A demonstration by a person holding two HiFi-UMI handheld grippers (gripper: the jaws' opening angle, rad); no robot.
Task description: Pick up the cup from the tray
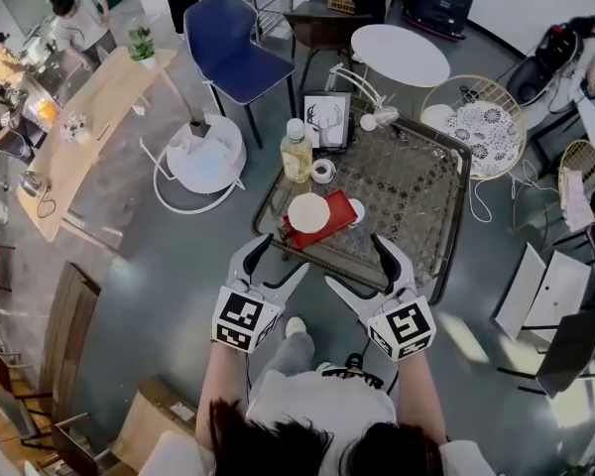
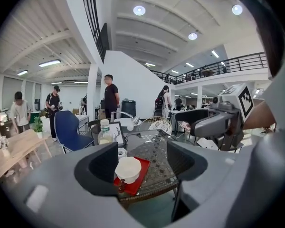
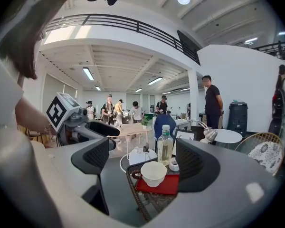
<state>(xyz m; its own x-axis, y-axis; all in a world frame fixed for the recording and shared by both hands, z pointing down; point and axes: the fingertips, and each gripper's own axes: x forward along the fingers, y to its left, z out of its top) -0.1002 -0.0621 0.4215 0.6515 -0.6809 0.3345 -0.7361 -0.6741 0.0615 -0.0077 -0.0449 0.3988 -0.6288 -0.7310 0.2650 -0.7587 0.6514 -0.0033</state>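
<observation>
**Cup (image 1: pixel 308 212) upright on tray (image 1: pixel 337 216), both pairs of jaws wide apart**

At the far left, people stand around a wooden table (image 1: pixel 89 107). Right of it is a white stool (image 1: pixel 206 162), and farther off a blue chair (image 1: pixel 233 48).

The left gripper (image 1: pixel 281 256) is held at the near left edge of a dark patterned table (image 1: pixel 407 186). Its jaws stand wide apart with nothing between the pads. In its own view the cup sits well beyond them, touching neither and nearer the left jaw.

A bottle (image 1: pixel 297 152) stands upright on the table's left part. A picture frame (image 1: pixel 328 120) is just right of the bottle and farther off, and a tape roll (image 1: pixel 323 171) lies just right of it and nearer. Nearer still, the red tray lies askew at the table's near left corner. The white cup stands on the tray's left end, mouth up. A small white round piece (image 1: pixel 357 209) sits at the tray's right corner; I cannot tell what it is.

The right gripper (image 1: pixel 357 263) is just right of the left one, near the tray. Its jaws are also spread wide and hold nothing. In its own view the cup stands ahead, about midway between the jaws and clear of both.

Farther right, beyond the table, are a round white table (image 1: pixel 400 55) and a wicker chair (image 1: pixel 481 127).
</observation>
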